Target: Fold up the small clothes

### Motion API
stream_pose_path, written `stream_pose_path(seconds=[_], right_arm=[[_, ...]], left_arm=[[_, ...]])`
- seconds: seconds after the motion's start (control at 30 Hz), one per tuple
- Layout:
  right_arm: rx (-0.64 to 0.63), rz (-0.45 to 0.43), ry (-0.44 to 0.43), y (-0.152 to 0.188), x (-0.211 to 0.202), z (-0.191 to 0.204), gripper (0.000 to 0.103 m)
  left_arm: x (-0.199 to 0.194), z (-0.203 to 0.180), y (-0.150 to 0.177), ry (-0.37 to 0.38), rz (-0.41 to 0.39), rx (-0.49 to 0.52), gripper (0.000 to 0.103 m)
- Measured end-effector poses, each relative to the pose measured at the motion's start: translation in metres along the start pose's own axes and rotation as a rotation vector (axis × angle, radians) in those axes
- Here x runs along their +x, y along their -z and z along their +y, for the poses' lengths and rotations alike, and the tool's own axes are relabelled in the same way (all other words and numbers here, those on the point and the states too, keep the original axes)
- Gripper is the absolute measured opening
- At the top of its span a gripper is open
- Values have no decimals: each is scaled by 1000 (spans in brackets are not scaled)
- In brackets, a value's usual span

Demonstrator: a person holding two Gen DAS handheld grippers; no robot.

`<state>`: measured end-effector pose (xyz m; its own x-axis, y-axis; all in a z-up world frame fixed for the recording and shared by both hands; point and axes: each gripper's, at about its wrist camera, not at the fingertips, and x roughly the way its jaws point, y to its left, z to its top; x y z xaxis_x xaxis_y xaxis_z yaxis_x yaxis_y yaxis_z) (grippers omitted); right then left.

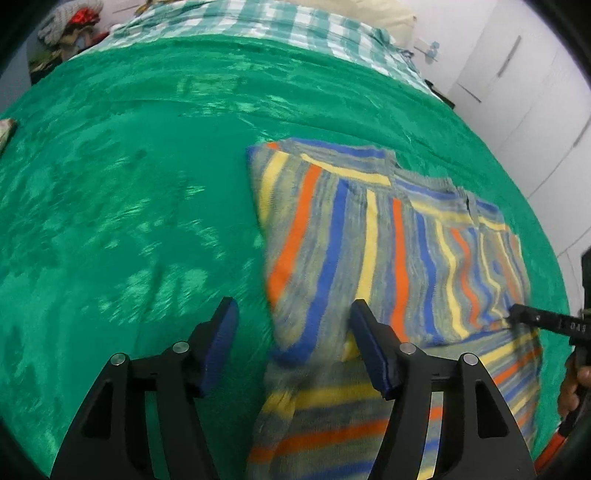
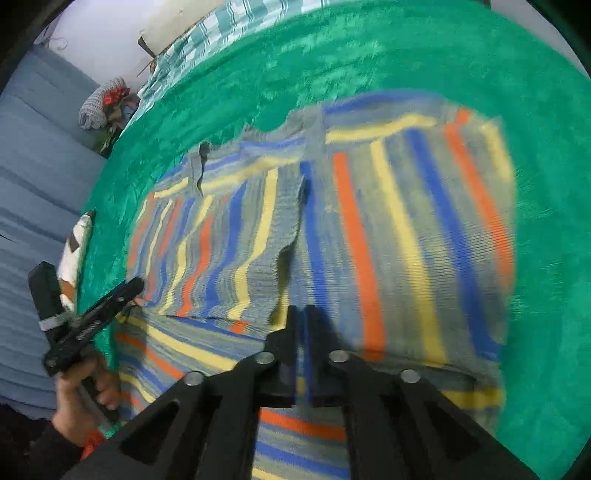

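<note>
A striped knit garment point(image 1: 388, 251), grey with orange, blue and yellow stripes, lies partly folded on a green blanket point(image 1: 129, 184). My left gripper point(image 1: 293, 332) is open and empty, its right finger over the garment's near fold and its left finger over the blanket. In the left wrist view another gripper point(image 1: 517, 314) touches the garment's right edge. My right gripper point(image 2: 303, 332) is shut on a fold of the garment point(image 2: 369, 229) and lifts it. In the right wrist view a gripper held in a hand point(image 2: 110, 299) sits at the garment's left edge.
A teal checked sheet point(image 1: 258, 22) and a pillow lie at the far end of the bed. A pile of clothes point(image 1: 70, 22) sits at the far left. White cupboard doors point(image 1: 517, 92) stand to the right. A folded patterned item point(image 2: 75, 251) lies at the blanket's edge.
</note>
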<state>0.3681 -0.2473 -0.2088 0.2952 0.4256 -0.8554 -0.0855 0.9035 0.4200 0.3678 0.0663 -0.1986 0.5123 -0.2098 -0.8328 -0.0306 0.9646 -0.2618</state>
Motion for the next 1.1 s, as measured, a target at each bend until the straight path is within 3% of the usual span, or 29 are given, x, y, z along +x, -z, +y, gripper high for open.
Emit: stream_pose_path(seconds=[0.03, 0.07, 0.1, 0.2, 0.3, 0.43, 0.6, 0.7, 0.83, 0.9, 1.0, 1.07, 1.1], right_arm=[[-20, -32, 16, 6, -13, -2, 45], [-38, -62, 33, 13, -26, -4, 74], [-54, -94, 56, 22, -40, -8, 84], [-103, -200, 153, 58, -83, -23, 84], [-46, -240, 269, 103, -112, -55, 84], [27, -236, 293, 150, -127, -81, 84], [-44, -266, 319, 189, -128, -59, 84], [-70, -235, 334, 193, -121, -53, 84], [-181, -228, 205, 209, -127, -18, 84], [-272, -200, 184, 222, -121, 5, 84], [-398, -108, 278, 245, -97, 29, 84], [-424, -6, 378, 259, -75, 26, 84], [-413, 15, 384, 263, -71, 22, 88]], left_arm=[[-11, 4, 3, 8, -10, -22, 68], [-23, 8, 7, 25, -25, -36, 70], [-32, 11, 12, 35, -36, -39, 74], [-63, 14, 40, 25, -60, -11, 83], [-82, 10, 81, 30, -56, 13, 84], [-89, -16, 139, 9, -21, 132, 84], [-87, -31, 190, -32, -21, 232, 94], [-85, -34, 196, -51, -20, 286, 97], [-86, -31, 195, -51, -15, 257, 98], [-86, -31, 196, -57, -17, 250, 99], [-86, -34, 199, -63, -10, 249, 100], [-86, -33, 200, -62, -1, 253, 100], [-87, -33, 200, -61, 4, 258, 100]])
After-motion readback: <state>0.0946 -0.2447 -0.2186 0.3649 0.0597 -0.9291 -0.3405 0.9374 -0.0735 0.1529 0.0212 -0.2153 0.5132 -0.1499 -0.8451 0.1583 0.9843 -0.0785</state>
